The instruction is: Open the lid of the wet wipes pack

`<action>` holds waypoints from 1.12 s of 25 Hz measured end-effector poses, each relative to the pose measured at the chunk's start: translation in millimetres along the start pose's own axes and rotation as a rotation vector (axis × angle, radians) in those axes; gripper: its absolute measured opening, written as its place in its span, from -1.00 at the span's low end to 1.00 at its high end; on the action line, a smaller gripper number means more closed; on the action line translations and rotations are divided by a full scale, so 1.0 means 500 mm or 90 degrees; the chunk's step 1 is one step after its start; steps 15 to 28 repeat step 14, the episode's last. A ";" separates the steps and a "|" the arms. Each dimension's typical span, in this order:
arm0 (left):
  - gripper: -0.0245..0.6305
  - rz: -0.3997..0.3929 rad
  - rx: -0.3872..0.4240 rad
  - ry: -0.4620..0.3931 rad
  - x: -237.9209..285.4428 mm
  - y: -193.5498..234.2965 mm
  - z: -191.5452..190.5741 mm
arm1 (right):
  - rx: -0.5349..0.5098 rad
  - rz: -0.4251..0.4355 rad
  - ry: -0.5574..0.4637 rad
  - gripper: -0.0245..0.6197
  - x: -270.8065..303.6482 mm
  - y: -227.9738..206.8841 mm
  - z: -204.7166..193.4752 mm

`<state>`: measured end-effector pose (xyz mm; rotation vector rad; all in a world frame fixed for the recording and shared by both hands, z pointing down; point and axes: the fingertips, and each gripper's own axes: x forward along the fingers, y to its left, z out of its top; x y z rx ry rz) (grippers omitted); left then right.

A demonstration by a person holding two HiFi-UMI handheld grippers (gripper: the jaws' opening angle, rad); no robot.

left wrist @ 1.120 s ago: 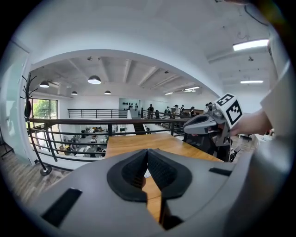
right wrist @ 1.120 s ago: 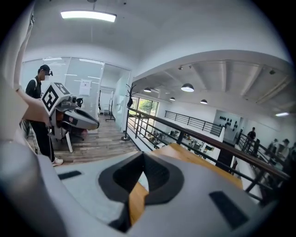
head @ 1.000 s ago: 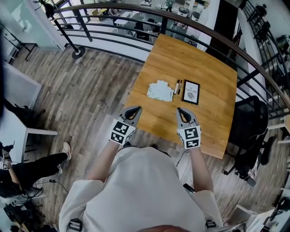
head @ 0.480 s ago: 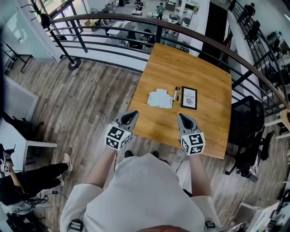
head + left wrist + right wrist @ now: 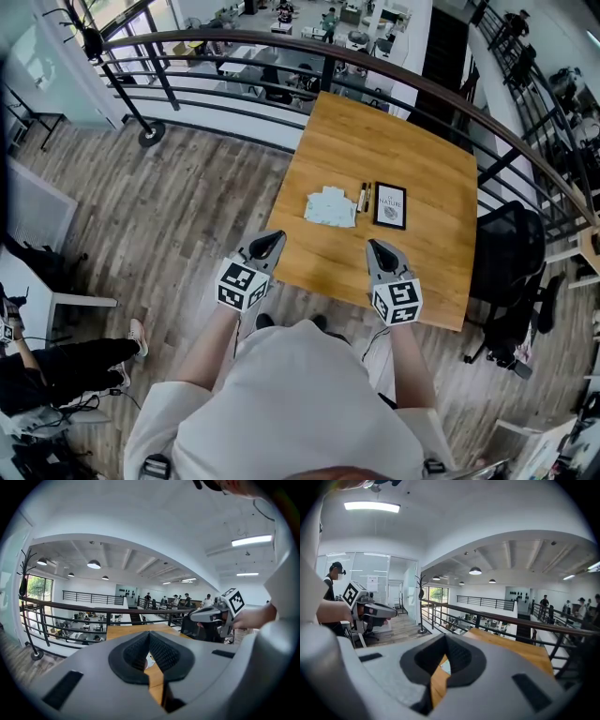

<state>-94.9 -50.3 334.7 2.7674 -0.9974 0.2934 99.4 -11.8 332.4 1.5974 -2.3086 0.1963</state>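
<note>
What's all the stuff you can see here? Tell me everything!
Table: one, light wood, in the middle beside the railing.
Wet wipes pack: one, white and pale green, lying on the table, lid closed.
Pens: two, one light and one dark, just right of the pack.
Picture frame: one, black with a white centre, right of the pens.
Railing: one, dark, curving behind the table.
Chair: one, black, on the floor right of the table.
Left tongs: one, grey with black pads, shut and empty, over the table's near edge.
Right tongs: one, the same colours, shut and empty, beside the left.
</note>
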 end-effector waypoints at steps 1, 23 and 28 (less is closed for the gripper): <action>-0.94 0.000 -0.002 0.000 0.000 0.000 0.000 | 0.000 0.000 0.001 -0.92 0.000 0.000 -0.001; -0.94 -0.002 -0.005 0.004 0.012 -0.011 -0.004 | 0.008 0.003 -0.005 -0.92 -0.003 -0.007 -0.004; -0.94 -0.002 -0.005 0.004 0.012 -0.011 -0.004 | 0.008 0.003 -0.005 -0.92 -0.003 -0.007 -0.004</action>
